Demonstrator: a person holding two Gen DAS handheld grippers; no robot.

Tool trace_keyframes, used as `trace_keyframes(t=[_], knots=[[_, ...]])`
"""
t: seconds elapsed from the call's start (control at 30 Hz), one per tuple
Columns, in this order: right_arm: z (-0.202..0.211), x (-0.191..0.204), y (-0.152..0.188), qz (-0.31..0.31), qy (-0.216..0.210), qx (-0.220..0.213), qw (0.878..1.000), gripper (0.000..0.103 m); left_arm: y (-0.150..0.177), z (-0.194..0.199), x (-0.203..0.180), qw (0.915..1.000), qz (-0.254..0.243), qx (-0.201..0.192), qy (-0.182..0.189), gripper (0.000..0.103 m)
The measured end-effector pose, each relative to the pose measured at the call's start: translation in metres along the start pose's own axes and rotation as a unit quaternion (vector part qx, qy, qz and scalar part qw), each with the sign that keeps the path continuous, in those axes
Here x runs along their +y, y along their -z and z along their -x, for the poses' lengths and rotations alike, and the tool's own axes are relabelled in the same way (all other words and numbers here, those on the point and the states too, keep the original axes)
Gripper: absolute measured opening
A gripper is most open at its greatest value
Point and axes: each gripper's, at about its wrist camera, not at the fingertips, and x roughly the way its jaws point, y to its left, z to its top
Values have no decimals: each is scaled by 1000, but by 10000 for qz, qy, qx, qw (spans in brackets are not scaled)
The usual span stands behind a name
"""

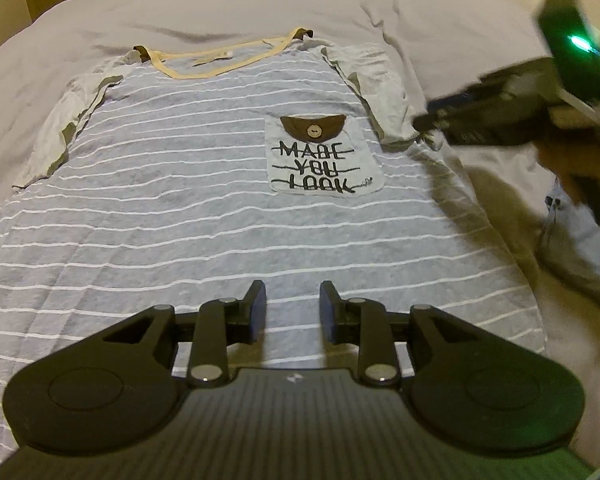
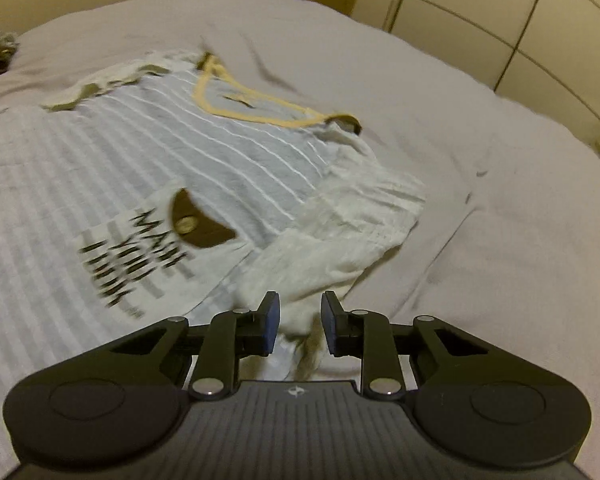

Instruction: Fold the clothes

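**Striped shirt lying flat on the bed, both grippers open**

A grey shirt [image 1: 172, 184] with thin white stripes is lying face up on a pale bedcover [image 1: 260, 4], its yellow-trimmed neckline [image 1: 216, 60] pointing toward the far side of the bed. A chest pocket [image 1: 320, 156] with a brown button flap and printed words is sitting on the right half of the shirt. Both cream sleeves are lying folded in against the body.

The left gripper [image 1: 293, 306] is hovering over the near hem area of the shirt, its jaws standing partly apart with nothing between them.

The right gripper [image 2: 299, 320] is reaching in from the right side, near the right sleeve [image 2: 340, 232]. Its jaws are also standing partly apart, and crumpled sleeve cloth is showing in the gap, but the pads are not closing on it; whether they are touching the fabric cannot be told. The right-wrist view is blurring with motion. In the left-wrist view, a hand [image 1: 580, 148] is holding that right gripper.
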Motion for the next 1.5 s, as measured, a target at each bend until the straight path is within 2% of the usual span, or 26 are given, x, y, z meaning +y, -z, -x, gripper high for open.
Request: trace_keyframes(t=[0.1, 0.13, 0.33, 0.43, 0.53, 0.6, 0.7, 0.77, 0.8, 0.9, 1.0, 1.1, 1.17, 1.27, 1.3, 1.37, 1.43, 1.5], knots=[[-36, -5, -1, -30, -305, 599, 9977, 28, 4, -1, 0, 10000, 0, 8, 6, 24], [-37, -5, -4, 32, -309, 604, 9977, 27, 5, 0, 1, 10000, -1, 6, 5, 24], [-11, -15, -34, -7, -83, -188, 9998, 26, 7, 7, 9, 9997, 208, -58, -74, 25], [-42, -22, -48, -43, -65, -67, 9999, 27, 7, 4, 15, 9994, 283, -77, -158, 25], [-82, -25, -52, -254, -402, 242, 9986, 27, 8, 3, 19, 9991, 328, -132, -248, 25], [-81, -22, -54, -295, -489, 154, 9983, 27, 11, 5, 19, 9990, 284, -146, -325, 25], [-51, -11, -47, -286, -565, -83, 9980, 27, 15, 14, 19, 9987, 253, -101, -437, 26], [-26, 0, -32, -298, -679, -11, 9972, 28, 18, 23, 17, 9984, 201, -73, -524, 27], [-13, 6, -24, -304, -736, 24, 9968, 32, 19, 28, 16, 9982, 159, -59, -567, 27], [17, 24, 11, -486, -985, 436, 9930, 37, 22, 50, 9, 9974, 107, -28, -711, 28], [42, 40, 46, -541, -1246, 975, 9859, 48, 28, 76, 1, 9959, 134, -71, -890, 34], [84, 48, 68, -721, -1450, 1046, 9812, 50, 38, 107, -7, 9939, 341, -167, -1035, 38], [116, 49, 78, -874, -1543, 985, 9792, 50, 45, 128, -14, 9916, 510, -229, -1165, 44], [171, 44, 84, -1077, -1596, 832, 9778, 53, 54, 168, -28, 9880, 776, -385, -1276, 60], [189, 41, 84, -1142, -1604, 780, 9773, 58, 57, 184, -33, 9866, 868, -472, -1300, 70], [228, 33, 82, -1251, -1601, 606, 9773, 66, 60, 214, -43, 9837, 1027, -635, -1333, 80], [258, 24, 77, -1315, -1609, 421, 9773, 77, 62, 241, -50, 9808, 1124, -802, -1373, 95], [284, 17, 73, -1352, -1568, 284, 9779, 85, 65, 267, -56, 9773, 1191, -978, -1451, 101]])
